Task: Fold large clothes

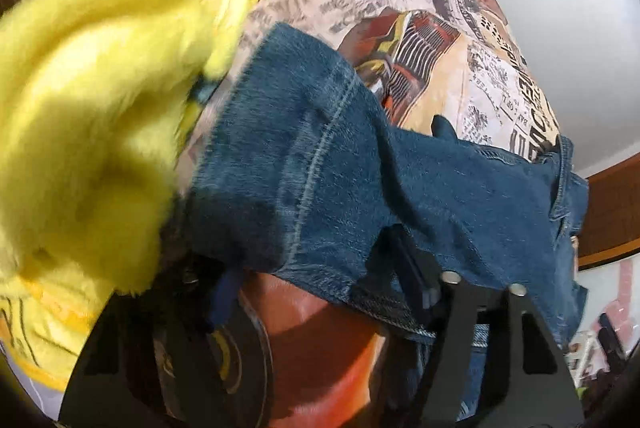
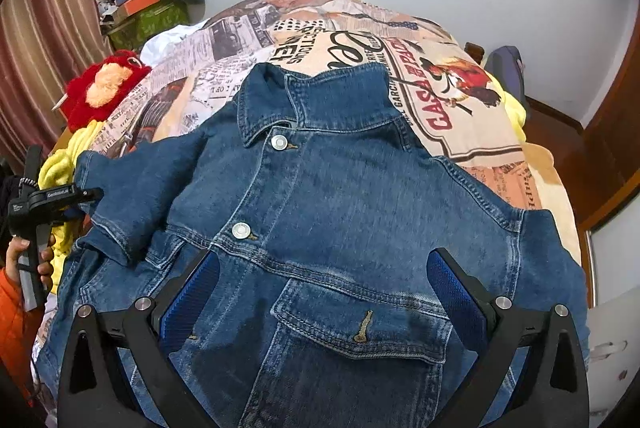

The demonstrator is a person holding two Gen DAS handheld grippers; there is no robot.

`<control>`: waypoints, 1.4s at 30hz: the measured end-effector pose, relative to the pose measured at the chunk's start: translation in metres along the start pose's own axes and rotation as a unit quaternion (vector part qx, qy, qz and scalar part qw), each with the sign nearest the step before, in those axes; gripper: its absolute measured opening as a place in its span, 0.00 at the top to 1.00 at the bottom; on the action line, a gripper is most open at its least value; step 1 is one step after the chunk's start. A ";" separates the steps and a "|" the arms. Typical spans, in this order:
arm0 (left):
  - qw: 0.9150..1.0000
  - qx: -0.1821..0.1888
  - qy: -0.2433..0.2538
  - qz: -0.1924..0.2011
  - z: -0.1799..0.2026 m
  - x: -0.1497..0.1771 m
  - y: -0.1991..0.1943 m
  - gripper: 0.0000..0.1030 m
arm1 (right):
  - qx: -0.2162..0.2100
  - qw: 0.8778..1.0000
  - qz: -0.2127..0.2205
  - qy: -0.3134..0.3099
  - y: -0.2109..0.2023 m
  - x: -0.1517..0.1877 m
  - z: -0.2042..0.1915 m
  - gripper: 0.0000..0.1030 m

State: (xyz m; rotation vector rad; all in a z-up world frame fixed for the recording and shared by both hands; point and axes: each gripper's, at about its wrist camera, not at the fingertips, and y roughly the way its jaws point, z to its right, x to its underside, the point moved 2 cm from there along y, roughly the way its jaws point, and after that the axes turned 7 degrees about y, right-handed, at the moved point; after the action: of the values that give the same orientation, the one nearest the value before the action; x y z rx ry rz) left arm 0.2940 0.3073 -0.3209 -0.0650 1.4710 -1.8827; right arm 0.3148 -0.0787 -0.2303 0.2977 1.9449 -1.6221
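The right gripper point(image 2: 320, 292) hangs with its blue-padded fingers point(image 2: 188, 300) spread wide, released, above the chest pocket point(image 2: 360, 324) of the denim jacket point(image 2: 340, 212). The left gripper point(image 1: 320, 292) grasps the jacket's sleeve point(image 1: 320, 180) at its cuff, denim draped over its fingers; in the right wrist view the left gripper point(image 2: 86, 197) sits at the sleeve's end by the bed's left edge. The jacket lies front up, buttoned, collar toward the wall, across the near half of the printed bedspread point(image 2: 460, 116). A yellow plush blanket point(image 1: 100, 88) and a red plush toy point(image 2: 104, 88) lie along the bed's left edge.
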 end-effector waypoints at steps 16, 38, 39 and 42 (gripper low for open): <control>0.951 -0.063 0.236 0.188 0.138 -0.024 -0.128 0.82 | -0.014 0.999 0.033 0.025 -0.024 -0.006 0.020 0.00; 0.878 0.154 0.448 0.073 0.413 0.074 -0.090 0.81 | 0.009 0.988 0.090 0.129 -0.103 -0.006 0.134 0.00; 0.877 0.164 0.449 0.038 0.416 0.083 -0.077 0.80 | 0.013 0.988 0.087 0.129 -0.104 -0.006 0.139 0.00; 0.874 0.171 0.453 -0.045 0.424 0.105 -0.047 0.72 | 0.020 0.989 0.081 0.121 -0.102 -0.005 0.142 0.00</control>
State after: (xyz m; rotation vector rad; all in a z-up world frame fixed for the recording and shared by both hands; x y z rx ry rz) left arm 0.3875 -0.0968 -0.1750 1.0681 1.6637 -2.3583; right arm 0.3071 -0.2371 -0.1558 0.6804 2.0057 -1.5804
